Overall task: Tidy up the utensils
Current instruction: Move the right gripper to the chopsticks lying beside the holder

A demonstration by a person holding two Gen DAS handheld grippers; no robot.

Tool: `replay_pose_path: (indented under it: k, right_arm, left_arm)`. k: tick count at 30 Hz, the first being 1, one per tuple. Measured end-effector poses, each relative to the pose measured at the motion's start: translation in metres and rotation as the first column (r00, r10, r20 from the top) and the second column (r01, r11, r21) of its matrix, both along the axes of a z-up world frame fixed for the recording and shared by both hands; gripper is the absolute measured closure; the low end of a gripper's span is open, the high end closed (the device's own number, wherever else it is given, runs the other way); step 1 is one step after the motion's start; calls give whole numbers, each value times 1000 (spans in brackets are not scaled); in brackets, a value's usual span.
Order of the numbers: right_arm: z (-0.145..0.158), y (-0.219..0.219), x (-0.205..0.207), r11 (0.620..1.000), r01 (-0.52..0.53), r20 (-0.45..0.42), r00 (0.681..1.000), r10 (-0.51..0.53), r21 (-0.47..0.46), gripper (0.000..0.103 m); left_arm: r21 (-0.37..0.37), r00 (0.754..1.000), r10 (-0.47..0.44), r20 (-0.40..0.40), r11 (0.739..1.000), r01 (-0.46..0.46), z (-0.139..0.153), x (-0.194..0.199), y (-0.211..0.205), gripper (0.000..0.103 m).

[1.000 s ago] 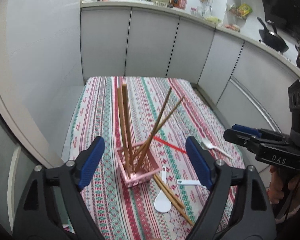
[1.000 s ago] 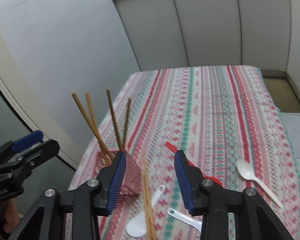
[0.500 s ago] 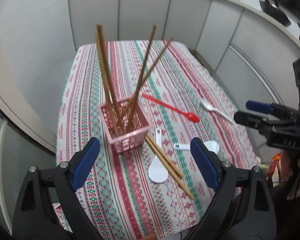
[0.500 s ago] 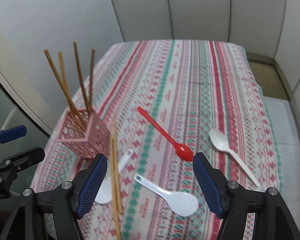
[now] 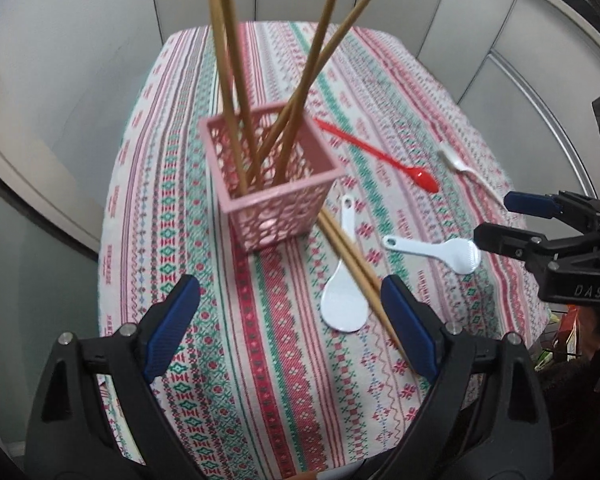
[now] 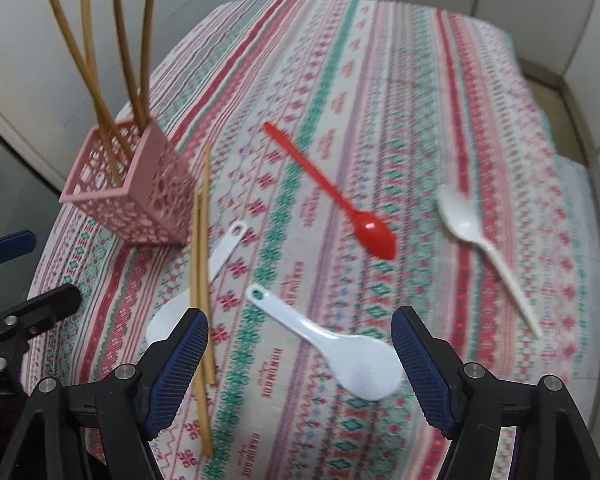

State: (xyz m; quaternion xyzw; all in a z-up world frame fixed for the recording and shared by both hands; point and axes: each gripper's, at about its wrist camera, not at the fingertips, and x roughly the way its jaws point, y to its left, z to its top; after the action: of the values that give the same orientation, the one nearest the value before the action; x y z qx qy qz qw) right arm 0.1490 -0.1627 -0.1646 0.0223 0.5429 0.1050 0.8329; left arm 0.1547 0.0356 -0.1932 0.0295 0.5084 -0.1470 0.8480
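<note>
Left claw (image 5: 290,326) wide open, empty. Right claw (image 6: 300,364) wide open, empty, above white paddle (image 6: 340,350). Basket (image 5: 270,180) holds four chopsticks (image 5: 236,80).

Pink perforated plastic basket (image 5: 274,184): matt. Tan wooden chopsticks (image 6: 199,280): matt. Red plastic spoon (image 6: 374,234): glossy. Striped woven cloth tablecloth (image 6: 380,80): textured.

Table under striped red-green-white patterned tablecloth (image 6: 380,80) with utensils spread on it
Pink perforated plastic basket (image 5: 274,184) stands near left edge; pair of loose wooden chopsticks (image 6: 200,280) lies beside it across a white plastic rice paddle (image 5: 342,288); second white rice paddle (image 6: 340,348) near front; long red plastic spoon (image 6: 340,204) mid-table; white plastic spoon (image 6: 480,240) toward right edge
</note>
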Motion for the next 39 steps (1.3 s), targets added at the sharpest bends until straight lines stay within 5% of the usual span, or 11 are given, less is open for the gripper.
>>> replay_pose_path:
  k: [2, 6, 8, 20, 31, 39]
  right_arm:
    - [-10, 8, 4, 1000, -25, -28, 999, 25, 11, 29]
    - [-33, 15, 17, 995, -42, -125, 991, 54, 96, 61]
    - [-43, 16, 23, 991, -33, -160, 986, 53, 128, 68]
    - [-73, 48, 45, 979, -59, -251, 962, 109, 197, 69]
    - [-93, 57, 55, 963, -51, -292, 948, 130, 263, 97]
    - [-76, 31, 44, 971, -30, -270, 958, 95, 237, 102]
  left_arm:
    - [11, 1000, -2, -16, 1000, 3, -5, 2, 2, 11]
    - [22, 999, 1, -39, 1000, 0, -12, 5, 6, 11]
    - [22, 999, 5, -48, 1000, -4, -14, 7, 9, 11]
    - [-2, 997, 22, -79, 1000, -22, -18, 17, 18, 11]
    - [-1, 996, 13, -88, 1000, -14, -21, 18, 18, 11]
    - [6, 996, -9, -89, 1000, 9, -25, 15, 12, 12]
